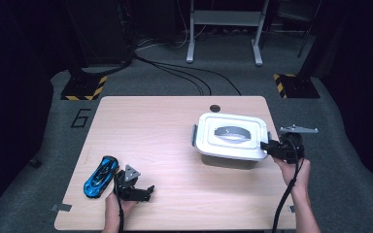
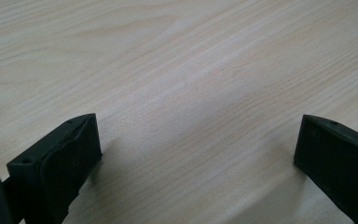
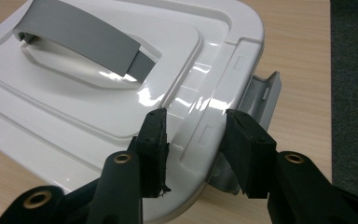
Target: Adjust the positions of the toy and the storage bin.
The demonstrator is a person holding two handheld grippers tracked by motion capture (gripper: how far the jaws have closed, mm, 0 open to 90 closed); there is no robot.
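Right gripper view: right gripper [image 3: 193, 140] clamps the rim of the white box lid [image 3: 121, 102]. Left gripper [image 1: 137, 188] gapes empty, well left of the lid, beside blue toy car [image 1: 100, 176].

A pale wooden table [image 1: 145, 121] stands on grey carpet [image 1: 349, 160], a dark round hole [image 1: 215, 108] near its far edge. A black "6" [image 1: 80, 118] is marked on the floor to the left. Beyond it, black cables [image 1: 184, 73] trail across the floor, two bases edged with yellow-black hazard tape [image 1: 83, 88] flank the space, and a grey metal frame [image 1: 225, 29] stands in the dim background
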